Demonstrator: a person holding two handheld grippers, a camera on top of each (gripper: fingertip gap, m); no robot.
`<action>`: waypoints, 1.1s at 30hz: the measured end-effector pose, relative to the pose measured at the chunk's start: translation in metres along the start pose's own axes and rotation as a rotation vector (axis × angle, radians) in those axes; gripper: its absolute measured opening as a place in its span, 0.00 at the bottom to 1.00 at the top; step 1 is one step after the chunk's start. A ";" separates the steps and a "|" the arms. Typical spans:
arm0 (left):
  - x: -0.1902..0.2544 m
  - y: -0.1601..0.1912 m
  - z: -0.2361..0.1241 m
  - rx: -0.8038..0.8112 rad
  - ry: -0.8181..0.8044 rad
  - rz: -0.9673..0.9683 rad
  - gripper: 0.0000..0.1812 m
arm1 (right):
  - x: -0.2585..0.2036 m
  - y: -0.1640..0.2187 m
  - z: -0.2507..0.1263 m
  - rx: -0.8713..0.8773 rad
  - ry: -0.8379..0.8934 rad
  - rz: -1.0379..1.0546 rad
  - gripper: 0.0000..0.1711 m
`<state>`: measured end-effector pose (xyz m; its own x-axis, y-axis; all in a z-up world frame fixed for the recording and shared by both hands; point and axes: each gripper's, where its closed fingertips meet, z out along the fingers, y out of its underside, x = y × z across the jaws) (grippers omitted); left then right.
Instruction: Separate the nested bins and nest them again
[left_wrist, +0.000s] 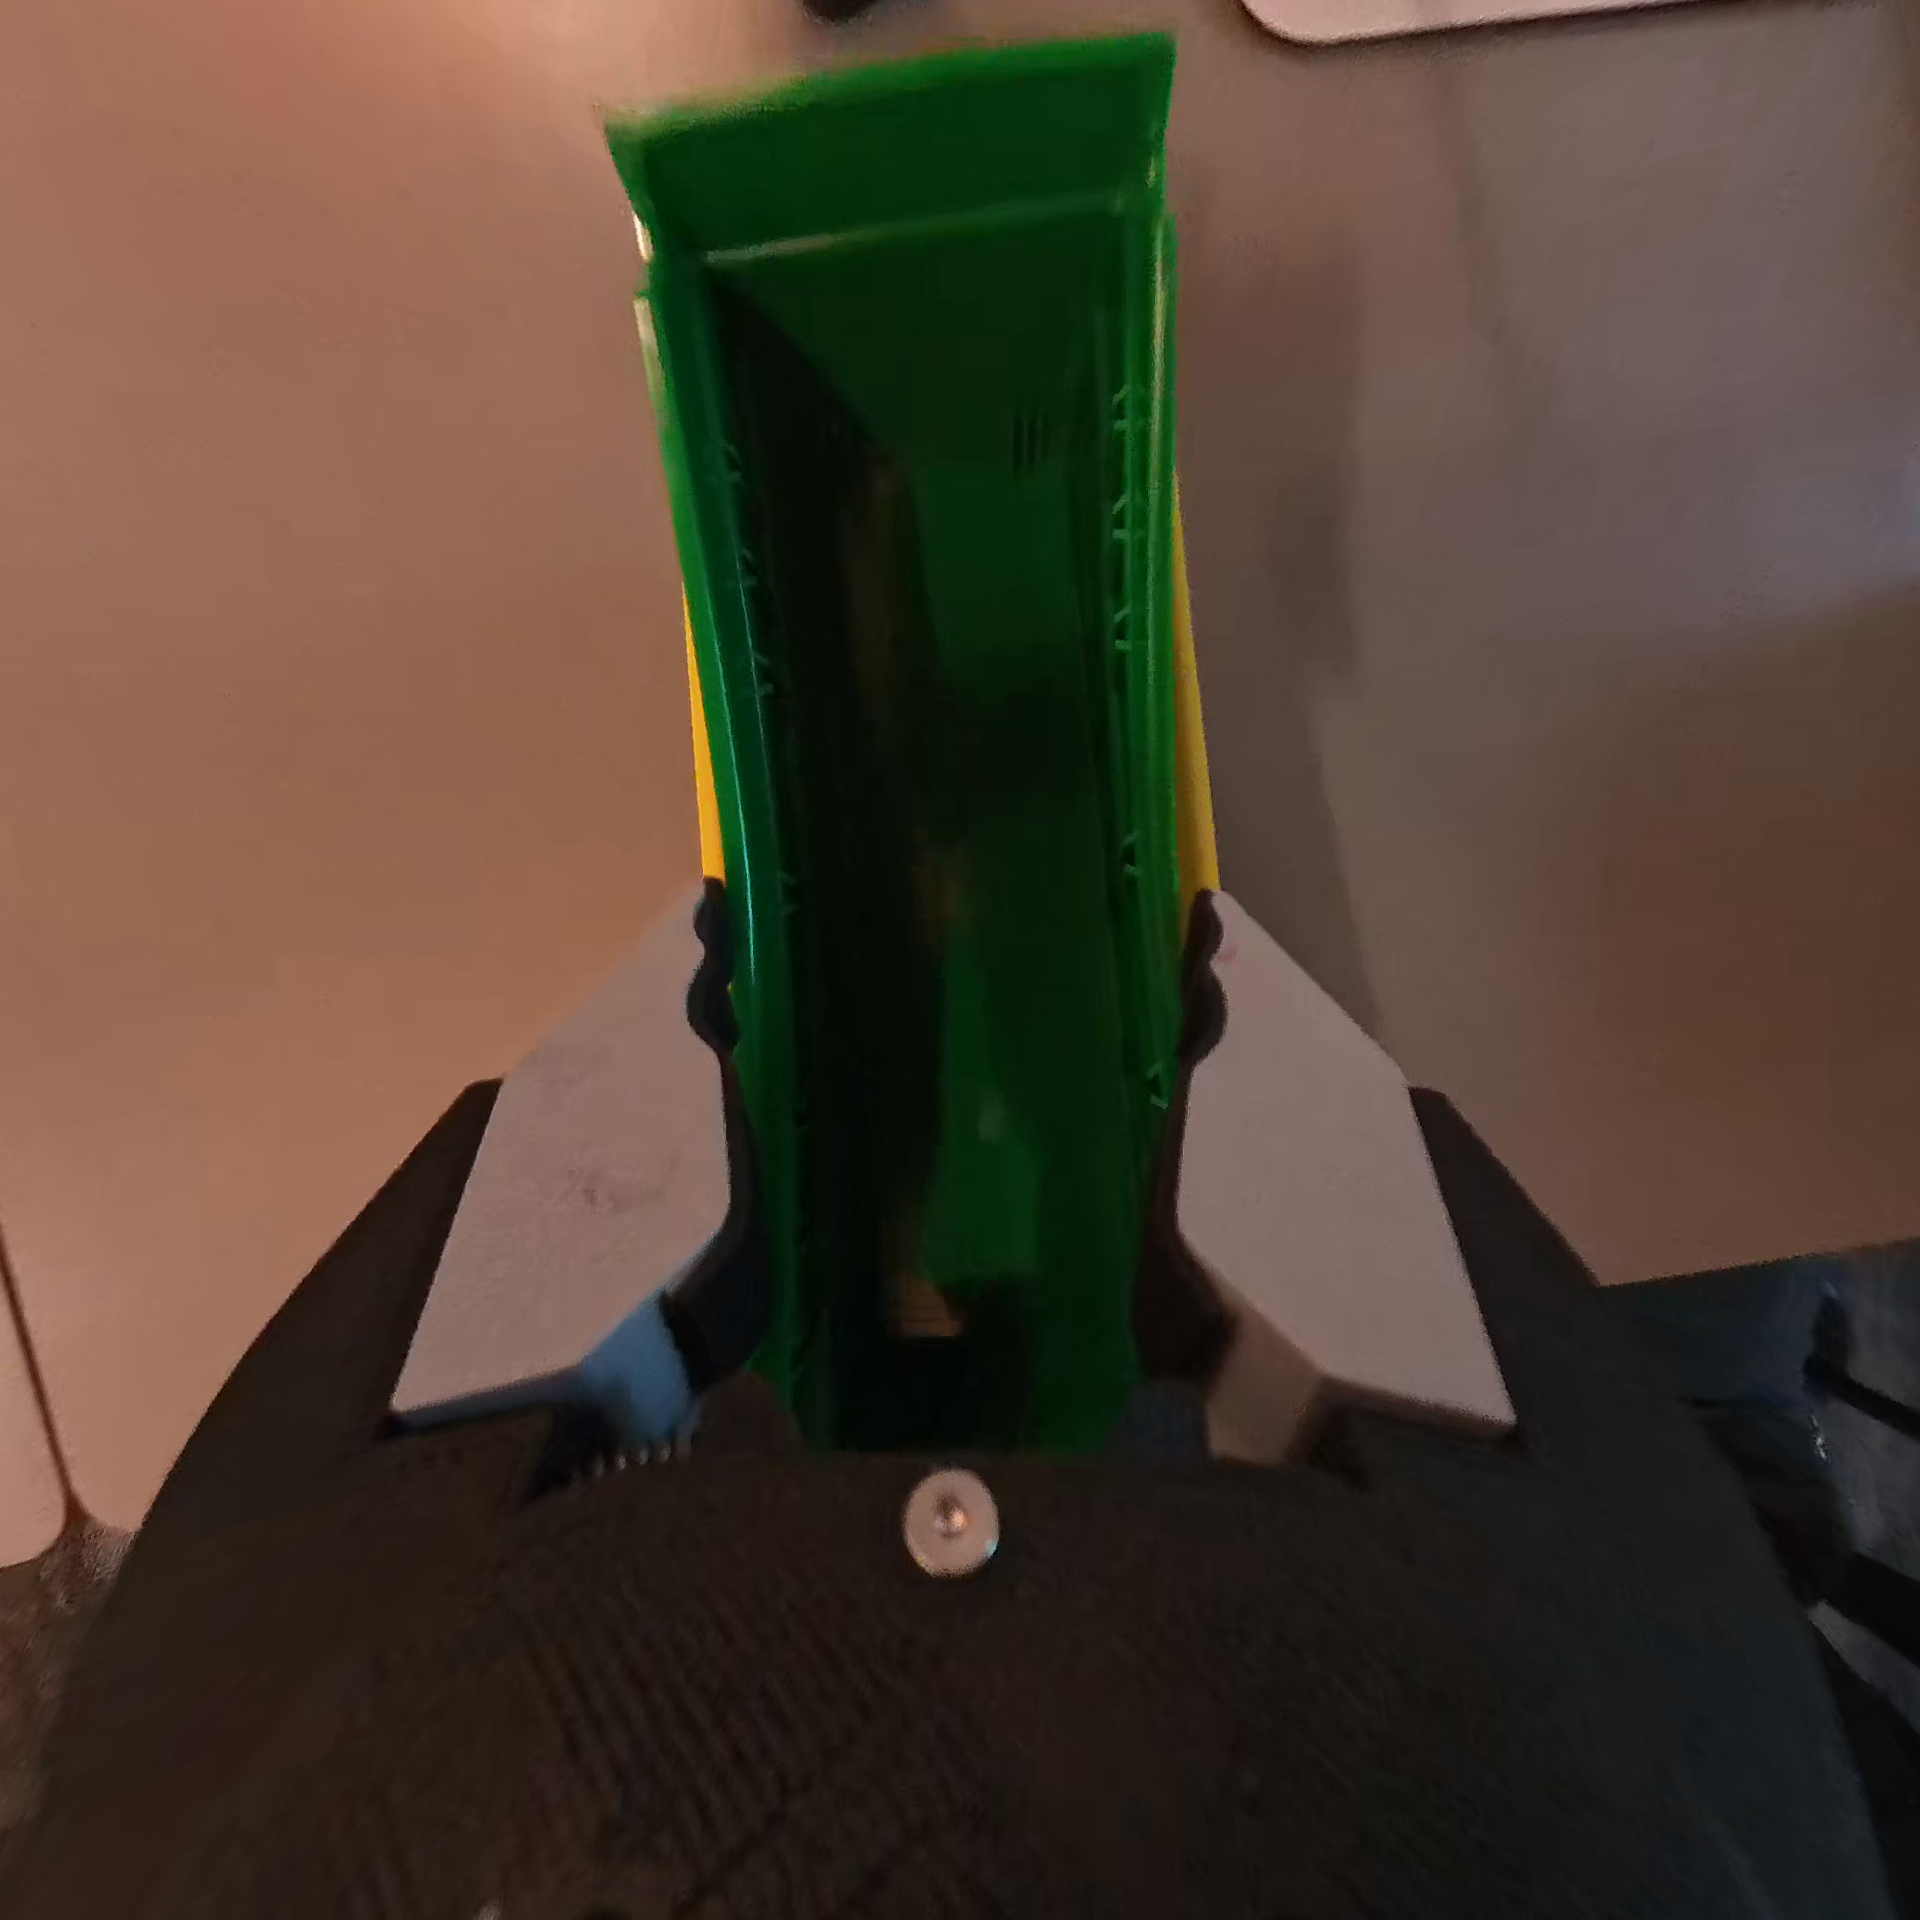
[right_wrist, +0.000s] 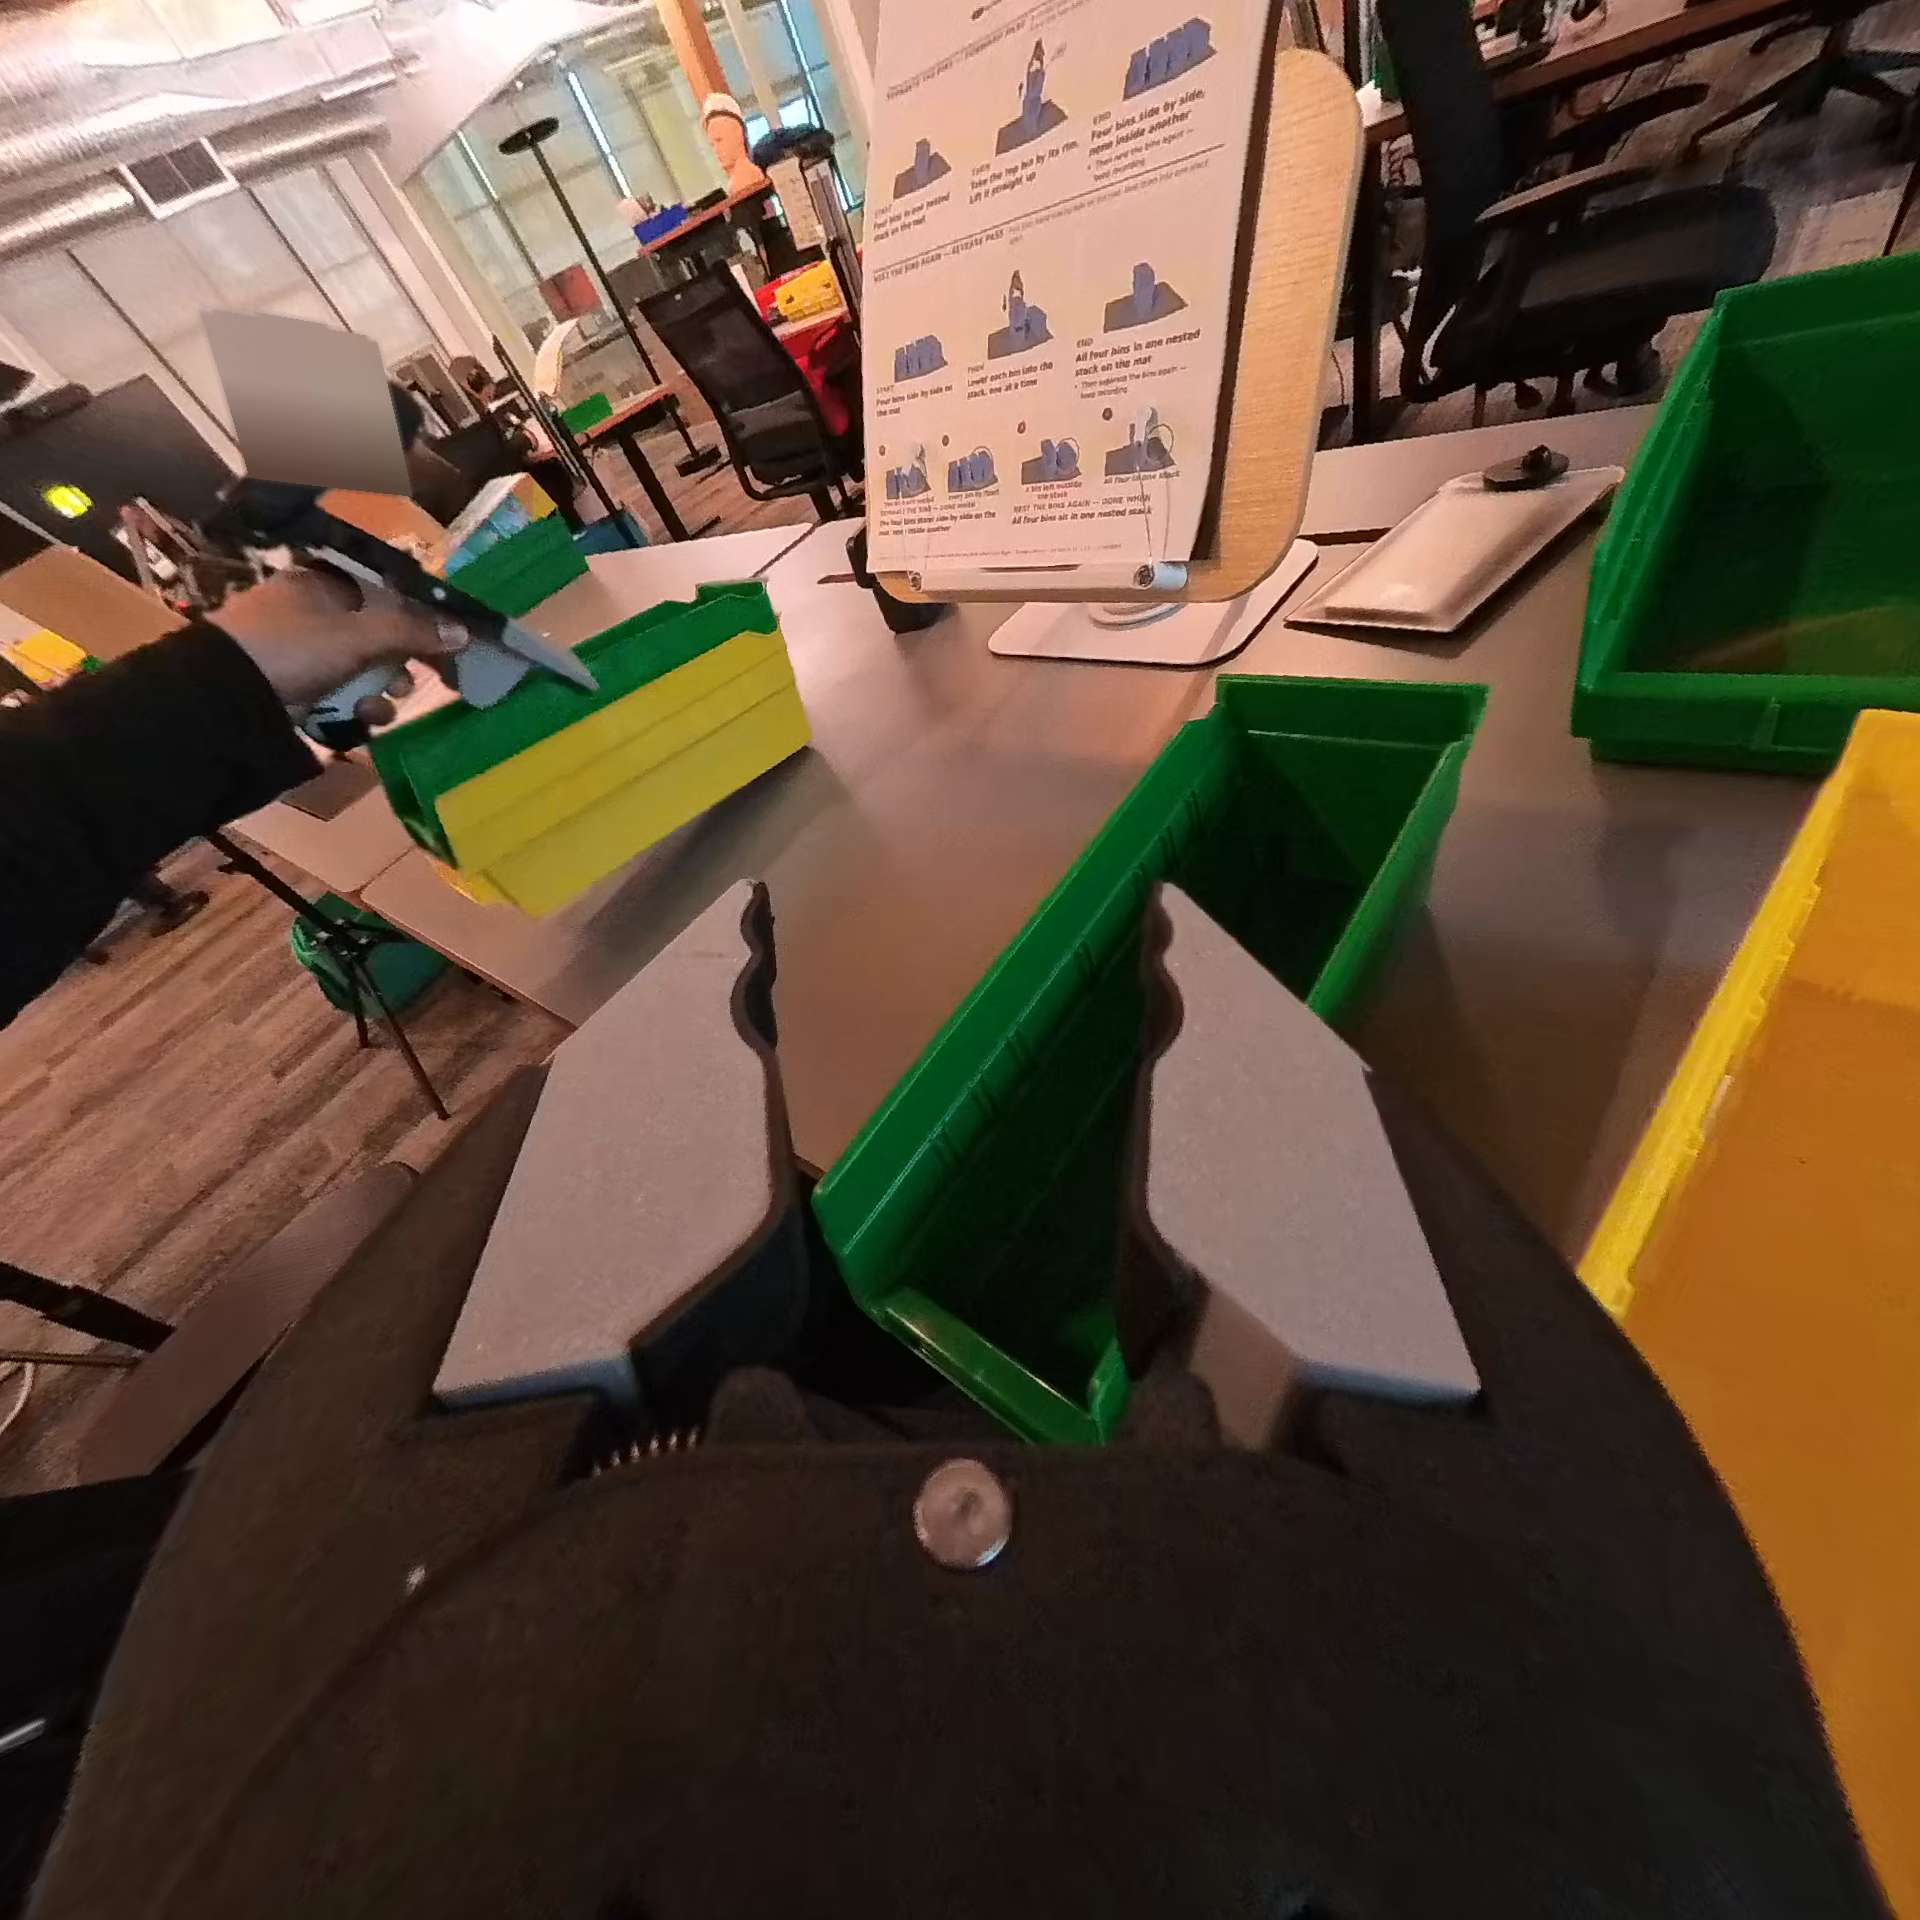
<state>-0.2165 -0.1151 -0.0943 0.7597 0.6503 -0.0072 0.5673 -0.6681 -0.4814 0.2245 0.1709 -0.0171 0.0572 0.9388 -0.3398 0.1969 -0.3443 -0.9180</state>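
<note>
My left gripper (left_wrist: 956, 935) is shut on a nested stack. A green bin (left_wrist: 935, 520) sits inside yellow bins (left_wrist: 1195, 727), with one finger on each long side. In the right wrist view this gripper (right_wrist: 540, 675) holds the stack, green bin (right_wrist: 582, 686) over yellow bins (right_wrist: 623, 790), tilted above the table's left part. My right gripper (right_wrist: 956, 914) is open over a single narrow green bin (right_wrist: 1299, 831) standing on the table. Its left finger is outside the bin's left wall and its right finger is inside the bin.
A large green bin (right_wrist: 1766, 623) stands at the back right and a large yellow bin (right_wrist: 1818, 1143) at the near right. An instruction sheet on a stand (right_wrist: 1060, 312) and a grey pad (right_wrist: 1455, 551) are at the back of the table (right_wrist: 935, 748). Office chairs and desks lie beyond.
</note>
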 end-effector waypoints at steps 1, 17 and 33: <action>-0.002 -0.002 -0.003 0.011 -0.003 -0.001 0.47 | -0.002 0.001 0.001 -0.005 -0.004 -0.001 0.40; -0.008 -0.037 -0.064 0.278 0.007 0.026 0.47 | -0.009 0.007 0.012 -0.045 0.003 -0.032 0.40; 0.210 -0.015 -0.098 0.430 0.401 0.285 0.50 | -0.017 0.015 0.021 -0.093 0.002 -0.068 0.40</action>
<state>-0.0341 -0.0038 -0.0029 0.9684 0.2283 0.1007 0.2114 -0.5359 -0.8174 0.2054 0.1497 -0.0292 0.0431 0.9600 -0.2768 0.2903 -0.2772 -0.9159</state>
